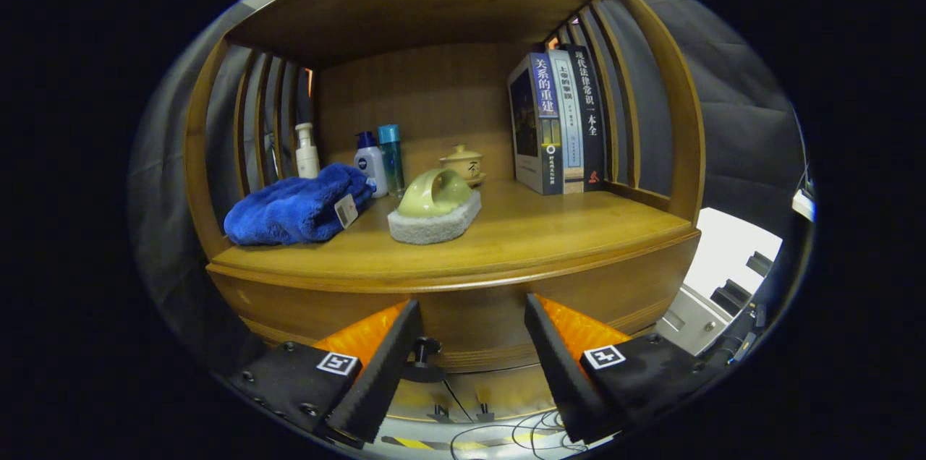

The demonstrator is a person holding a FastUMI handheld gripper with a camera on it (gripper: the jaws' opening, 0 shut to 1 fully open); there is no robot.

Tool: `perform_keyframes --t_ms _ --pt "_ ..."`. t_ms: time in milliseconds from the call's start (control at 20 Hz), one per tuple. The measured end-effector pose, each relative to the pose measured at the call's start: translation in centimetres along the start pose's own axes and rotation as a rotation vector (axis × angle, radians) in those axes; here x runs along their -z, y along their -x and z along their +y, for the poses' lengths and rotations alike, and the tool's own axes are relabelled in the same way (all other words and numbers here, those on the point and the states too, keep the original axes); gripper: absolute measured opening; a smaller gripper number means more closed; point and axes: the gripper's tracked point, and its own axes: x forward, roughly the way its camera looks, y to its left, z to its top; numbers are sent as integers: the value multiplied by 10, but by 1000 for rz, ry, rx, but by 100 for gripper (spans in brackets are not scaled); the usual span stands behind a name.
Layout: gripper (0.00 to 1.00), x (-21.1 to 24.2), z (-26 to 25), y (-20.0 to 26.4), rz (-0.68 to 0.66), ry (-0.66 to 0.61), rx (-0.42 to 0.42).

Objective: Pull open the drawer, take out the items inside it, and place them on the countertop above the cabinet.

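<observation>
Wooden cabinet [448, 315] with slatted sides, set against dark cloth walls; its top serves as the bench [550, 228]. Contents of bench, listed from the left side:

- blue towel [296, 208], bundled, tag showing, near the front edge;
- white pump bottle [307, 150] behind the towel, at the back;
- white bottle with blue cap [371, 162] and slim teal bottle [391, 158], side by side, just beyond the towel;
- green-handled scrubber [435, 208] on a grey pad, middle of bench, beside the towel;
- small lidded ceramic pot [463, 163] behind the scrubber;
- three books [558, 120], upright, against the right slats.

Drawer [470, 322]: front panel directly below the bench edge, appears closed. Dark drawer knob [424, 353] sits low on the panel, just beside the inner edge of the left finger.

Gripper [469, 333]: fingers spread wide, holding nothing, level with the drawer front, knob in the gap between them toward the left.

Cables [499, 435] lie on the floor below.
</observation>
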Motion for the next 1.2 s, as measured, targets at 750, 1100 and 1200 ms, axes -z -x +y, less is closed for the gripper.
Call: perform_keyframes --t_ms 750,1100,1200 --pt "97 -204 32 105 -205 37 -20" --pt "97 -275 64 138 -274 66 -59" --pt "97 -288 68 146 -292 86 -54"
